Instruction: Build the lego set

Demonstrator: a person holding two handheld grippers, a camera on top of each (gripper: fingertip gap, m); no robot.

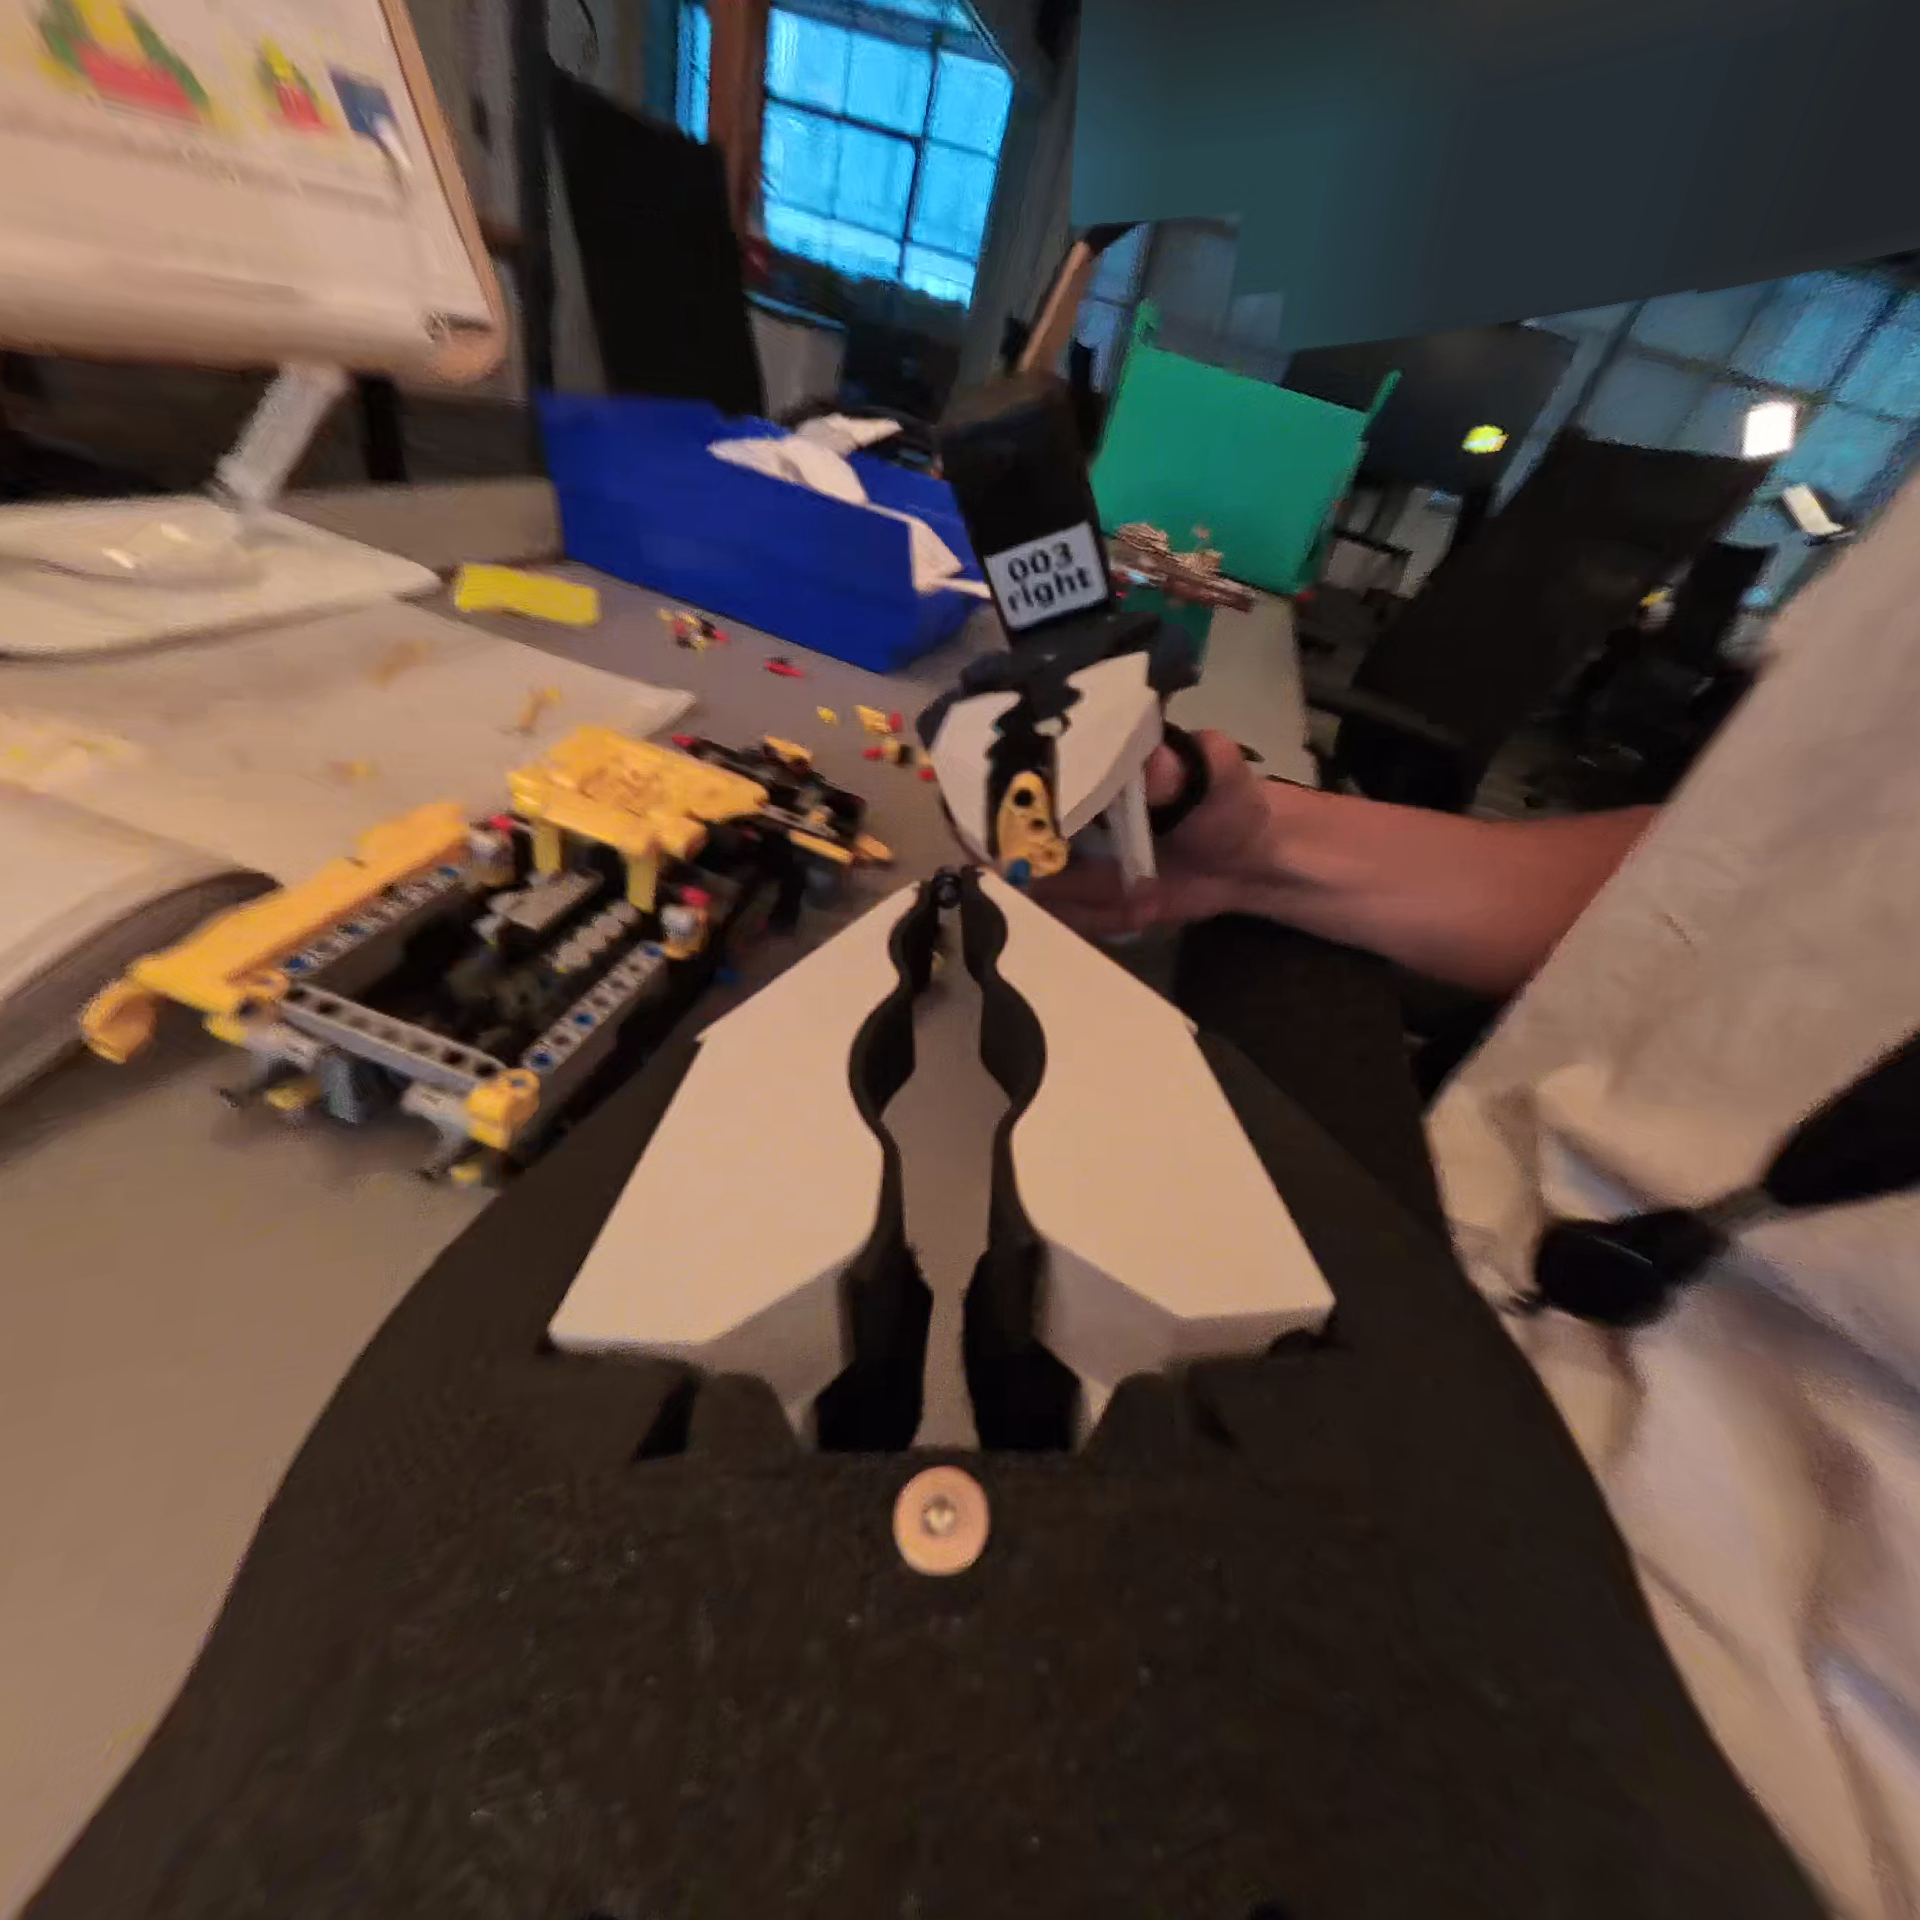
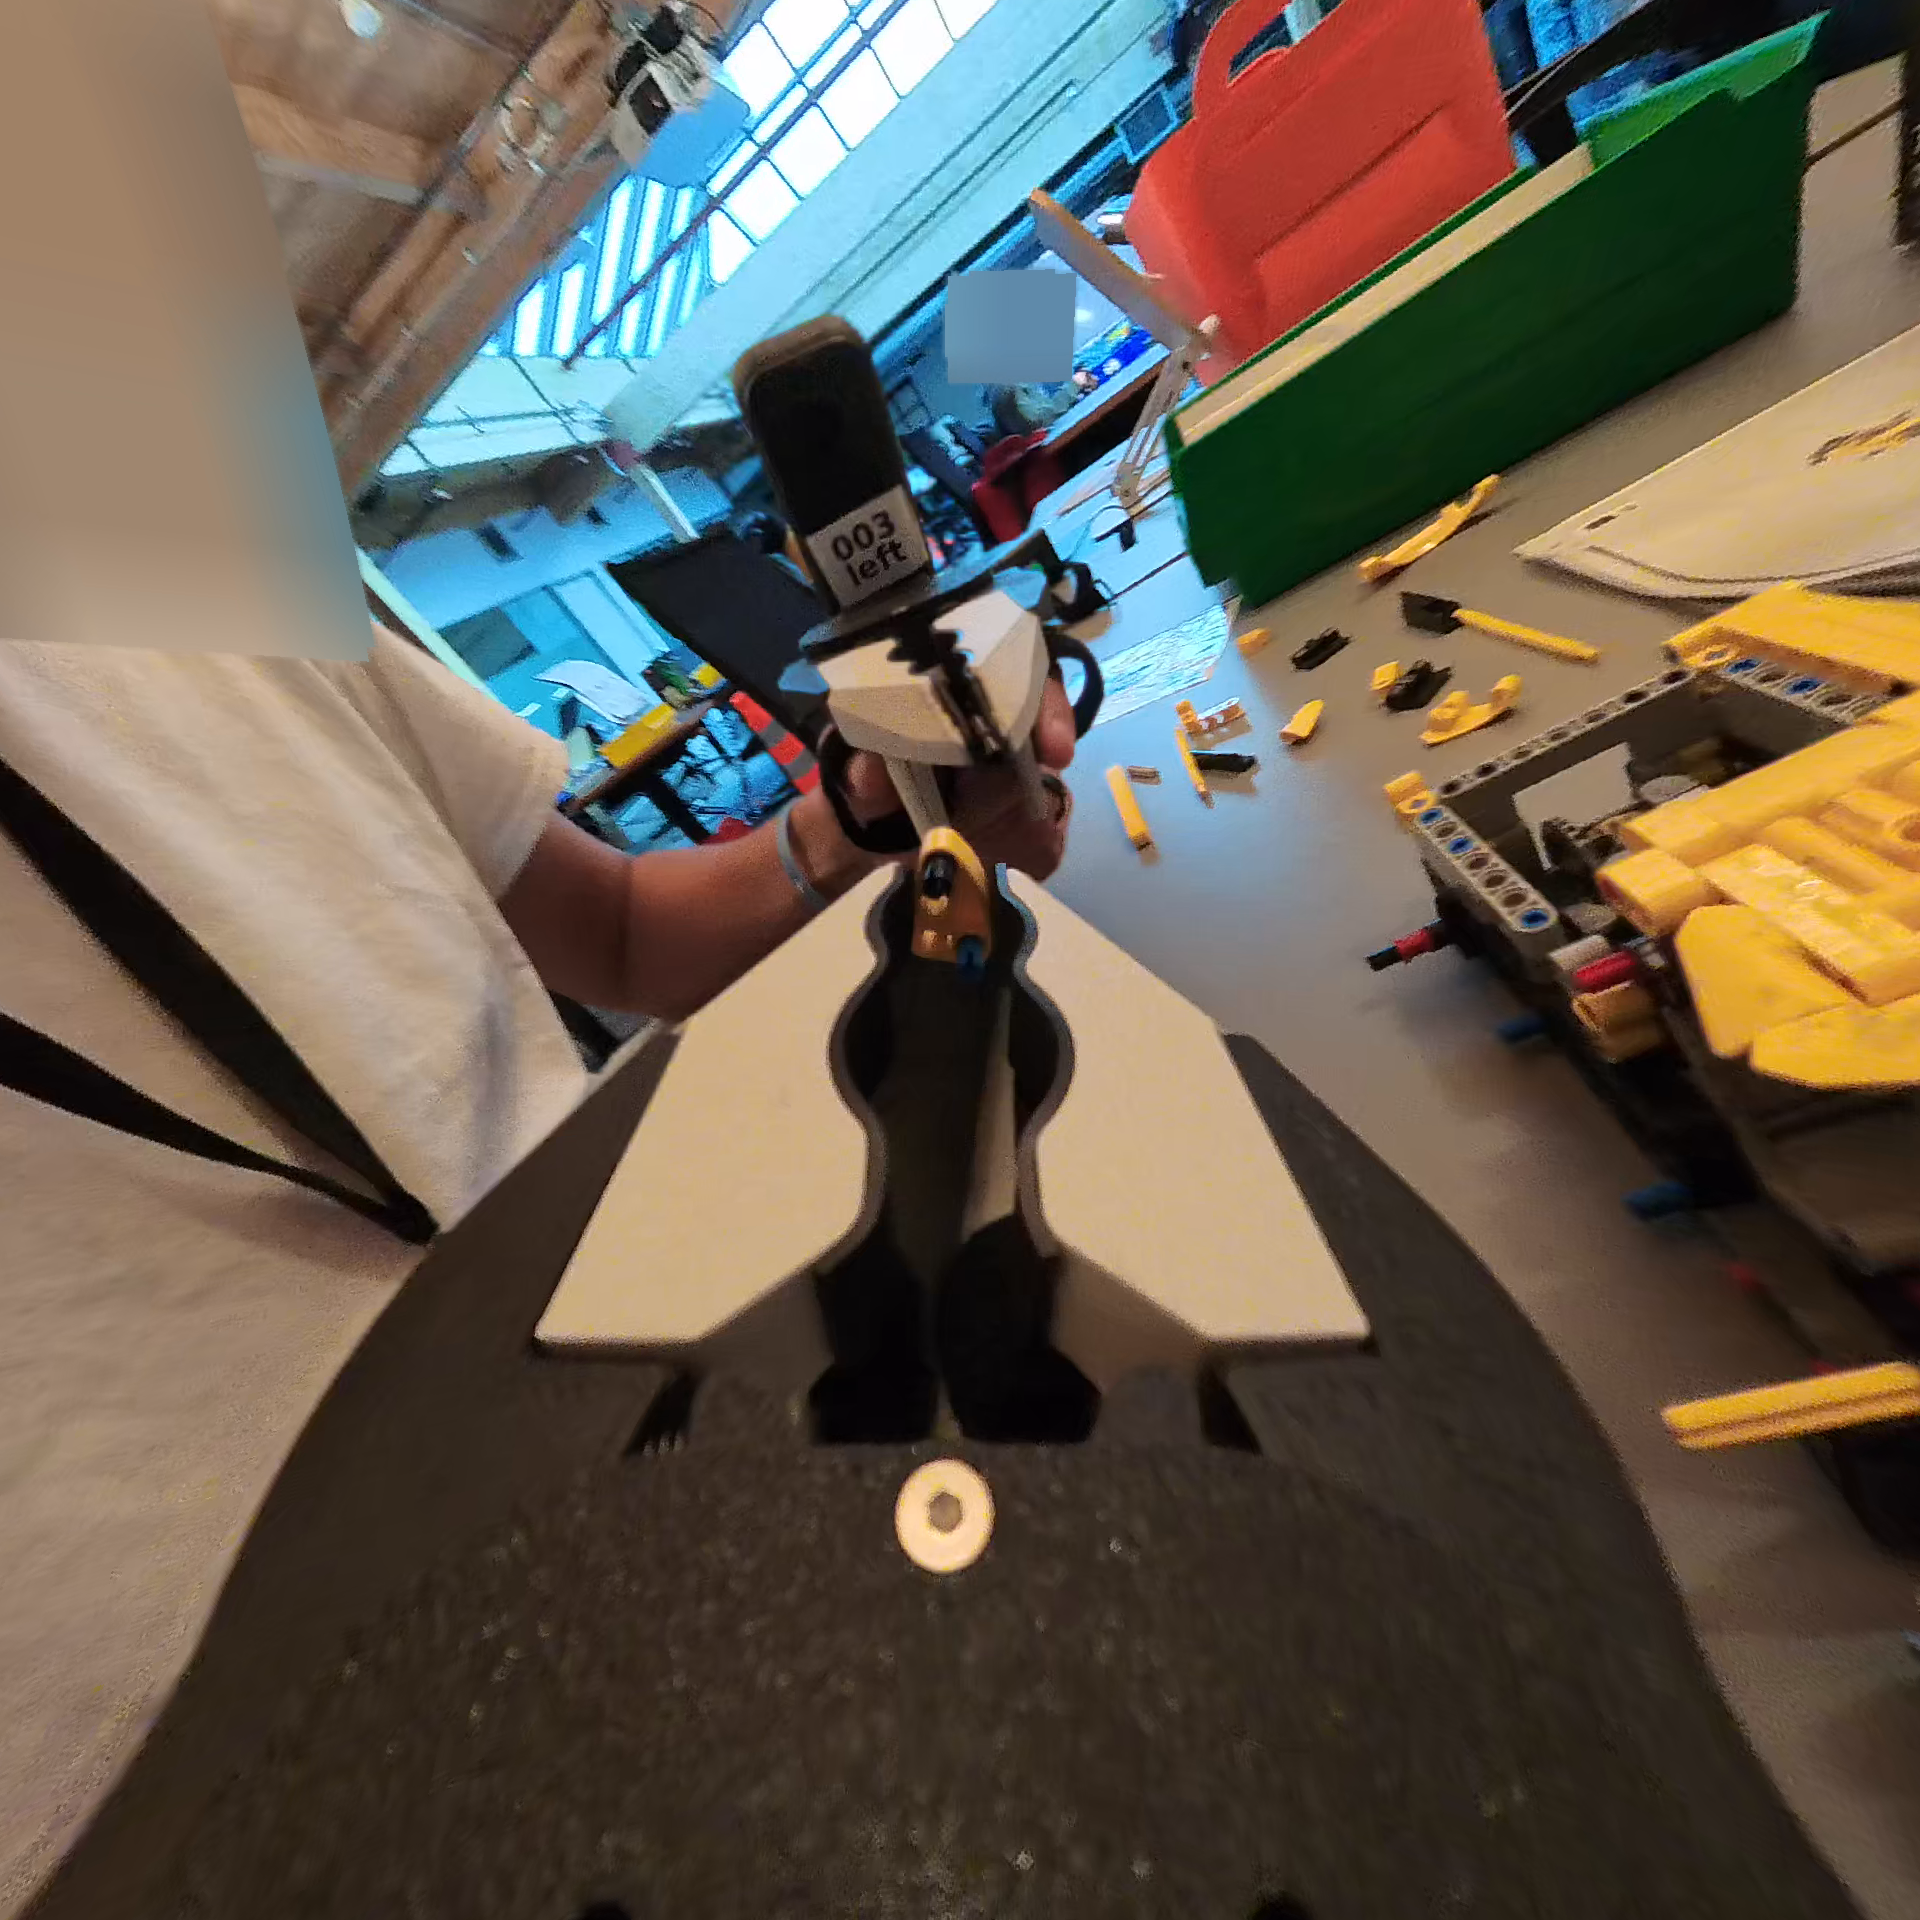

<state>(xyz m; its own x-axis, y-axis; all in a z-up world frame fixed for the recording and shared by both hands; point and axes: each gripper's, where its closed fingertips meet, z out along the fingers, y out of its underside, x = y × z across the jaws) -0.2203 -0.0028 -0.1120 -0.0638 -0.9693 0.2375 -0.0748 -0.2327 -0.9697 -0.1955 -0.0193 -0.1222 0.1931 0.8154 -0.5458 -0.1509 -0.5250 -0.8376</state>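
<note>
Left gripper (image 1: 948, 891): jaws nearly closed, pinching a small black pin (image 1: 945, 885) at the tips. Right gripper (image 2: 951, 902): jaws closed on a yellow piece (image 2: 948, 896) with a blue peg showing at its lower end. Both are raised above the table (image 1: 208, 1299), tips facing, pin just beside the yellow piece (image 1: 1029, 826).

One part-built yellow and grey model (image 1: 457, 935) lies on the table, left of the left gripper, right of the right gripper. Loose parts (image 2: 1455, 707) are scattered beyond; too many and too small to count. One blue bin (image 1: 727, 540), one green bin (image 2: 1507, 374), one open manual (image 1: 83, 883).
</note>
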